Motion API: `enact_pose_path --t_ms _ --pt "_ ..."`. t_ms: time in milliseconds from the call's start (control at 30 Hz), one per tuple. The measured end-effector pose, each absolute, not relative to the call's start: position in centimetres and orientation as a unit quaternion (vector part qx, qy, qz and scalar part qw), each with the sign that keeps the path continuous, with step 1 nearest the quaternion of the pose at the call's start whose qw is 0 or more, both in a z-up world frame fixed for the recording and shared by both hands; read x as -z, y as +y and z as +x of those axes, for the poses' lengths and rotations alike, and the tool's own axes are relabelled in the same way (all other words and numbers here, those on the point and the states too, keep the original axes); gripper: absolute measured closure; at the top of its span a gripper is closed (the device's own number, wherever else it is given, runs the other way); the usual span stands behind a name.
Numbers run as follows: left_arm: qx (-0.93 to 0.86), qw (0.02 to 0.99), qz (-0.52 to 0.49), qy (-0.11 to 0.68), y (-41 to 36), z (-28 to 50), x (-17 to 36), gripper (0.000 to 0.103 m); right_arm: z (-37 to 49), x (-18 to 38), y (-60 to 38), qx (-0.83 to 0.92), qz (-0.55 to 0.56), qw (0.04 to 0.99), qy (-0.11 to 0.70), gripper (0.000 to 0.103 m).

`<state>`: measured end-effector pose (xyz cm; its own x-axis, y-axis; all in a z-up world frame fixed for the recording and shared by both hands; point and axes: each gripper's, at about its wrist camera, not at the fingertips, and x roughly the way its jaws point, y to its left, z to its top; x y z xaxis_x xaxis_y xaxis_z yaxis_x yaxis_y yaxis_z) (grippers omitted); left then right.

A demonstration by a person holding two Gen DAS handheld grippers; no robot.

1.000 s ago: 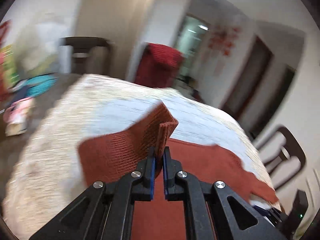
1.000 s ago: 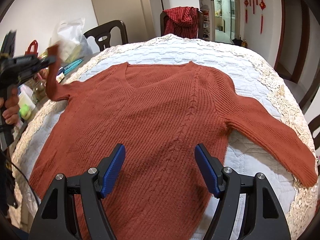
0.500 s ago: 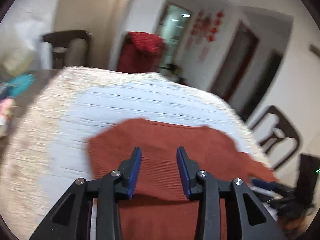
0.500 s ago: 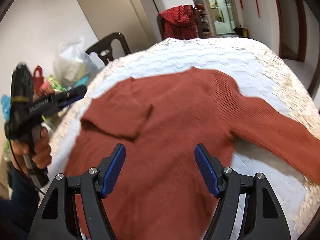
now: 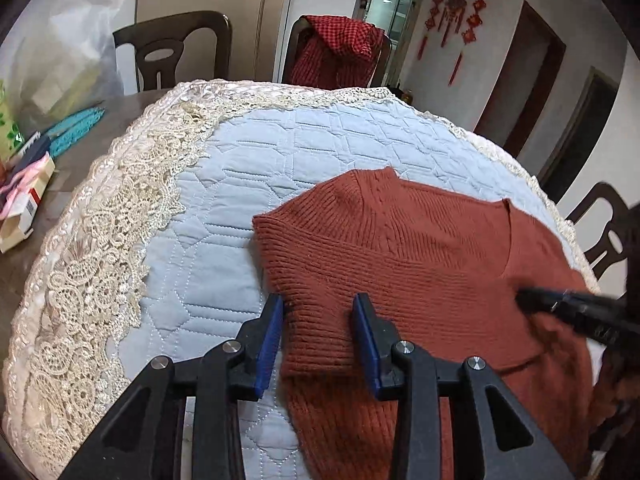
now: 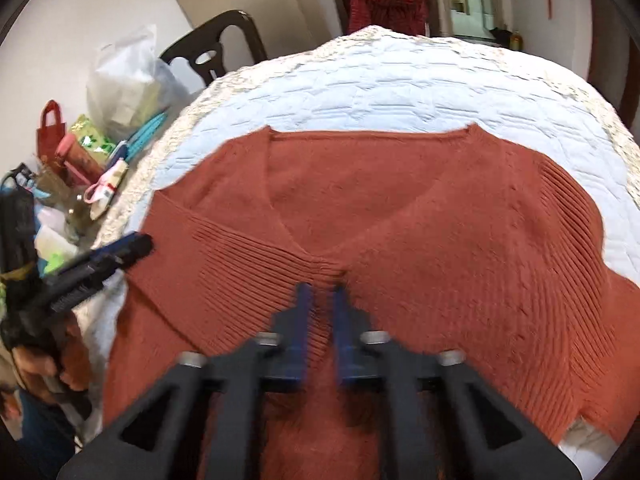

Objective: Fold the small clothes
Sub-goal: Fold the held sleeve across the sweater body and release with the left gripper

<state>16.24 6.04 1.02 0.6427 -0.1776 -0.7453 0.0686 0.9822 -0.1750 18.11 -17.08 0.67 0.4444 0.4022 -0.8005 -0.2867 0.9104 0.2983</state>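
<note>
A rust-red knit V-neck sweater (image 6: 420, 220) lies flat on the quilted table cover; it also shows in the left wrist view (image 5: 420, 264). Its left sleeve (image 6: 224, 264) is folded in across the chest. My left gripper (image 5: 318, 344) is open and empty just above the folded sleeve's edge; it also shows in the right wrist view (image 6: 120, 250). My right gripper (image 6: 322, 300) is nearly closed at the sleeve cuff below the V-neck. Whether it grips the cloth I cannot tell. It also shows in the left wrist view (image 5: 532, 300).
The pale blue quilted cover (image 5: 248, 168) has a lace border (image 5: 104, 264). Clutter of bags, boxes and a plastic bag (image 6: 120, 80) sits at the table's left. Dark chairs (image 5: 172, 48) stand behind; one holds a red checked garment (image 5: 336, 52).
My left gripper opened, let go of the sleeve, laid it across the chest and drew back. My right gripper moved forward to the neckline and narrowed from wide open.
</note>
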Motion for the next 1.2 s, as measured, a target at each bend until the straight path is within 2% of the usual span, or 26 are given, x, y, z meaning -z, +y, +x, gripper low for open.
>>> enact_pose_path --t_ms 233,400,533,633,733,1033,1200 --pt "0.065 0.907 -0.06 0.411 6.2 16.8 -0.7 0.064 19.4 -3.3 -18.0 -0.21 0.08 0.874 0.43 0.1" --pt "0.057 0.914 -0.058 0.397 6.5 16.1 -1.4 0.065 21.0 -1.2 -18.4 -0.202 0.081 0.854 0.473 0.099" --pt "0.064 0.924 -0.054 0.374 6.2 15.7 -3.1 0.065 19.4 -2.3 -19.0 -0.188 0.071 0.87 0.45 0.098" --pt "0.076 0.92 -0.037 0.382 5.1 16.2 -2.5 0.065 18.4 -2.5 -18.5 -0.206 0.067 0.869 0.444 0.098" --pt "0.062 0.908 -0.035 0.413 5.0 17.4 -0.6 0.064 18.7 -0.8 -17.5 -0.218 0.05 0.853 0.471 0.098" --pt "0.052 0.914 -0.035 0.401 5.6 19.0 -1.4 0.065 20.1 -1.7 -17.9 -0.204 0.054 0.862 0.461 0.098" --pt "0.036 0.91 -0.013 0.412 5.3 19.4 -0.6 0.065 22.3 -0.1 -17.7 -0.19 0.056 0.855 0.48 0.098"
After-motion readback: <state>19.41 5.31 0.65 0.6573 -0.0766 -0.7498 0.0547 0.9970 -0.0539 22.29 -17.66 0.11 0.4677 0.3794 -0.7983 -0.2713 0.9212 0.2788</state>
